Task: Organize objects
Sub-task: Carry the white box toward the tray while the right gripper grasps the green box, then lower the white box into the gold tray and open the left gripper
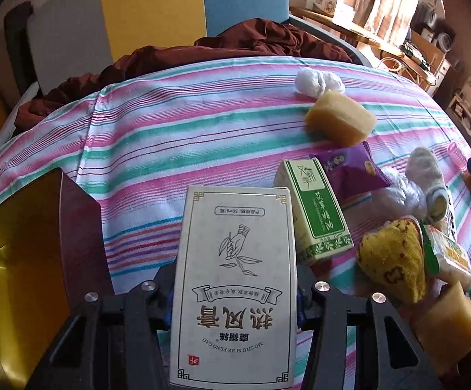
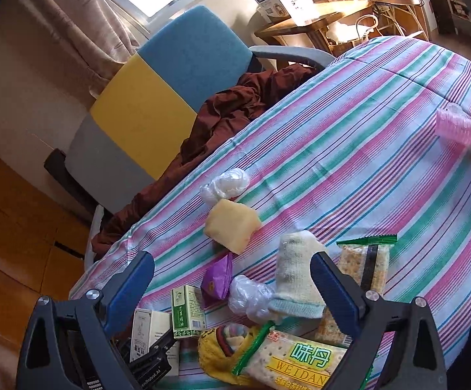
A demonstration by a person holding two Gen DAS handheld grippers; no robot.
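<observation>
The bench (image 1: 203,120) is covered by a cloth striped pink, green and white, and fills the middle of both views.

The white carton (image 1: 235,279) is the largest item in the left wrist view, at lower centre. Its long axis runs along the fingers, from the bottom edge up toward frame centre. The printed face is turned to the camera, with the text upside down: a line drawing of a hand with a leafy sprig, a banner, and large gold characters. The left tongs (image 1: 235,287) are clamped on its two long sides. In the right wrist view the same carton sits at lower left.

The right tongs (image 2: 232,279) stand wide apart, with nothing between the blue pads (image 2: 128,295). Below them, at the bottom edge, lies a cracker packet (image 2: 300,364).

The green-and-white box (image 1: 313,208) lies just right of the white carton, its long axis slanting from upper left to lower right.

The yellow sponge block (image 1: 341,118) rests at upper right, just beside a white crumpled wad (image 1: 316,81).
</observation>
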